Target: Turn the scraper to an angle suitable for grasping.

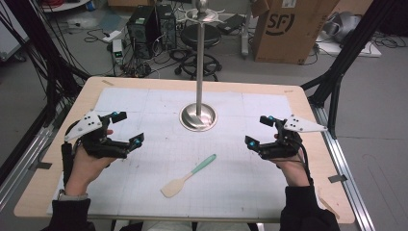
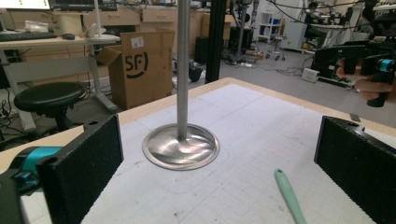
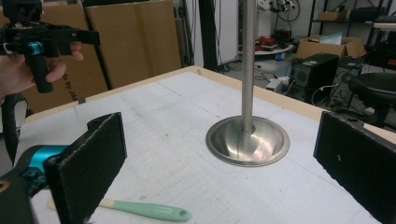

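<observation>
High view: spatula lies flat on the tabletop between left claw and right claw, both released and apart from it, metal stand beyond; left gripper view: jaws wide, green handle between them; right gripper view: jaws wide, spatula low left.

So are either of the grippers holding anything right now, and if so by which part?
Nothing is held. The left gripper and right gripper both stand open above the table, apart from the spatula.
</observation>
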Demonstrator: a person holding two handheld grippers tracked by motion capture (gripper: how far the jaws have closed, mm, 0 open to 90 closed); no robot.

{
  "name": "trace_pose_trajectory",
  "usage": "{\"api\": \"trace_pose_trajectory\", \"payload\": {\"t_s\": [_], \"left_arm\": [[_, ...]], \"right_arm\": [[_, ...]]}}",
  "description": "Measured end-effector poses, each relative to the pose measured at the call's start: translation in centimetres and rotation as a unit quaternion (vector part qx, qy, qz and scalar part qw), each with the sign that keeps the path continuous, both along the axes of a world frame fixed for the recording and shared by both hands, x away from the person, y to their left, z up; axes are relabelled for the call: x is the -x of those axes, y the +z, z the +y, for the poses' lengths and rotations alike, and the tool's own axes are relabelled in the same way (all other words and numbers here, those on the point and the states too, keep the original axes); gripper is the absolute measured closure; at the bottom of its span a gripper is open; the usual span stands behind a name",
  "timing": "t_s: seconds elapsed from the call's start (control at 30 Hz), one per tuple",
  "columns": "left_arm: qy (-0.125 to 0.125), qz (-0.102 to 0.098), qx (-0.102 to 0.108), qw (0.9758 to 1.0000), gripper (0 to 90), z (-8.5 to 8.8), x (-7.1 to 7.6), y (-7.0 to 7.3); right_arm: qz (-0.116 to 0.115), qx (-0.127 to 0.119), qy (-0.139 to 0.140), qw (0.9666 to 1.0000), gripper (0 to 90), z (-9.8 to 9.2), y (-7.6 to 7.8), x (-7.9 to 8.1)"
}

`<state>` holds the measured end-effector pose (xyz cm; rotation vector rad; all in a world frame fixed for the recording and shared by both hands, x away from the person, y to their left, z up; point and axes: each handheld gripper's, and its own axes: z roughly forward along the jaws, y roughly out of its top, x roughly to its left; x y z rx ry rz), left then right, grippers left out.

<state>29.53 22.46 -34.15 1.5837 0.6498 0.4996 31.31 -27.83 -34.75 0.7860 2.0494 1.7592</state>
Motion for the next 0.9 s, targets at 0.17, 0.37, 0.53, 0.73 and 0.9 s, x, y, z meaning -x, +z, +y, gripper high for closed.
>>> {"api": "trace_pose_trajectory", "payload": {"t_s": [0.17, 0.37, 0.53, 0.73, 0.9], "left_arm": [[0.003, 0.000, 0.001, 1.0000, 1.7, 0.1, 0.1, 0.0], [0.004, 0.001, -0.001, 1.0000, 1.7, 0.2, 0.2, -0.1], [0.007, 0.003, -0.003, 1.0000, 1.7, 0.4, 0.4, -0.4], [0.018, 0.010, 0.001, 0.9998, 1.7, 1.2, 0.3, -1.2], [0.023, 0.013, -0.002, 0.9996, 1.7, 1.3, 0.4, -1.5]], "right_arm": [[0.003, 0.006, 0.010, 0.9999, 1.4, 0.7, -0.2, -0.2], [0.021, 0.024, 0.037, 0.9988, 7.0, 3.1, -0.7, -0.2], [0.032, 0.042, 0.082, 0.9953, 41.9, 5.7, -1.6, -0.1], [0.057, 0.103, 0.104, 0.9876, 77.6, 9.4, -3.5, 0.0], [0.082, 0.148, 0.128, 0.9773, 89.6, 12.2, -5.2, 0.0]]}}
